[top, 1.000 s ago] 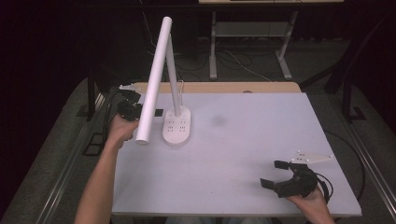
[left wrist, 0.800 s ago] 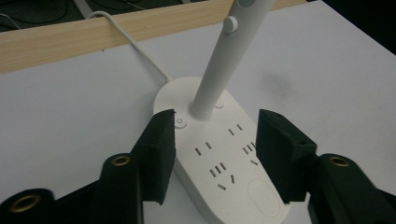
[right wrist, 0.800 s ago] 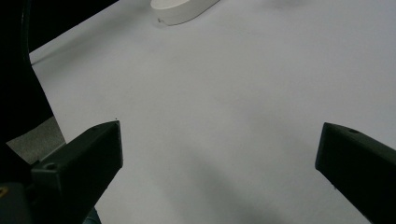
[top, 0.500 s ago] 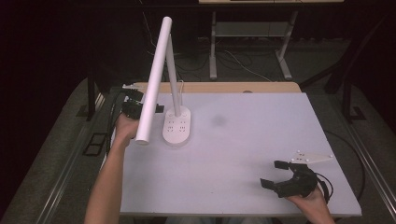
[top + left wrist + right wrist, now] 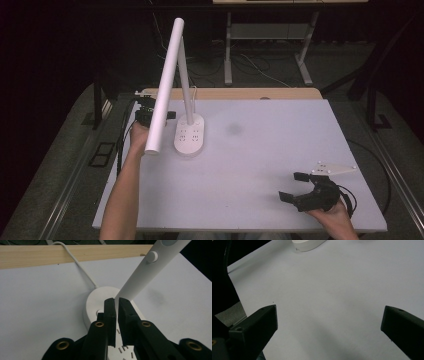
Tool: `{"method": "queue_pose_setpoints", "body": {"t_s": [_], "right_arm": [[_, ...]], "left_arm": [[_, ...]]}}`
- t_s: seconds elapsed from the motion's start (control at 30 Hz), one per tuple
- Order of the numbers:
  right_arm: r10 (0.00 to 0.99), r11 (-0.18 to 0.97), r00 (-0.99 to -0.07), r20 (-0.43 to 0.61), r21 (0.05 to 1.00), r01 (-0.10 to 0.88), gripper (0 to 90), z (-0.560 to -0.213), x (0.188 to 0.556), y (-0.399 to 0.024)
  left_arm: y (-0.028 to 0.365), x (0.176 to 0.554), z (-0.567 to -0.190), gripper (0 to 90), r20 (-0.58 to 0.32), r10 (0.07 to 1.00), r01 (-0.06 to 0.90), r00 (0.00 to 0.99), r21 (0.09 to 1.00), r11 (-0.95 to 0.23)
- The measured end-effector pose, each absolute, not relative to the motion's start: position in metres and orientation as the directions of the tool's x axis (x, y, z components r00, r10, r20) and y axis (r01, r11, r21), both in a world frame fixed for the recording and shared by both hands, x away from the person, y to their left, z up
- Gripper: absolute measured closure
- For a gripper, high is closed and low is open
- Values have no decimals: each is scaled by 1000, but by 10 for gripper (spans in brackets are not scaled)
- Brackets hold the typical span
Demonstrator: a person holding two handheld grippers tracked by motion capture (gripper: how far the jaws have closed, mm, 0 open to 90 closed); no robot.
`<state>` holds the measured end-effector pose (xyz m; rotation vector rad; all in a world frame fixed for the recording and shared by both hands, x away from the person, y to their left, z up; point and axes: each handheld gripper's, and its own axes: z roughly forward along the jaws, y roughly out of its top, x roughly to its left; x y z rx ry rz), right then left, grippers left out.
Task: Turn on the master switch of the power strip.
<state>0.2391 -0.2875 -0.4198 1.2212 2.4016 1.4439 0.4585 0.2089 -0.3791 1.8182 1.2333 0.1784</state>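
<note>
Your left gripper (image 5: 115,302) has just closed narrow, empty, over the lamp base (image 5: 189,136) near the tabletop's far-left corner, likely to press its button; right gripper (image 5: 295,186) idles wide open

Lamp base (image 5: 189,136) on table (image 5: 260,150), far left part; lamp arm (image 5: 163,90) slants over it. Left gripper (image 5: 150,114) just left of base; right gripper (image 5: 300,189) near right corner, well apart

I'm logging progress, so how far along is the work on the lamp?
Done: the left gripper is at the lamp base. Its jaws have just been closing and now stand shut, with nothing visibly between them. In hand: its tips sit by the foot of the lamp stem. Left: handling the lamp itself. The right gripper rests open on the table.
</note>
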Motion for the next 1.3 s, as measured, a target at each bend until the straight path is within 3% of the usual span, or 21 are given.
{"method": "queue_pose_setpoints", "body": {"t_s": [0.5, 1.3], "right_arm": [[666, 241, -679, 309, 773, 587, 3, -420, 240, -287], [661, 253, -686, 305, 770, 586, 3, -421, 240, -287]], "left_arm": [[200, 470, -397, 898, -371, 819, 697, 438, 715, -49], [186, 480, -423, 898, -359, 822, 716, 443, 693, -83]]}}
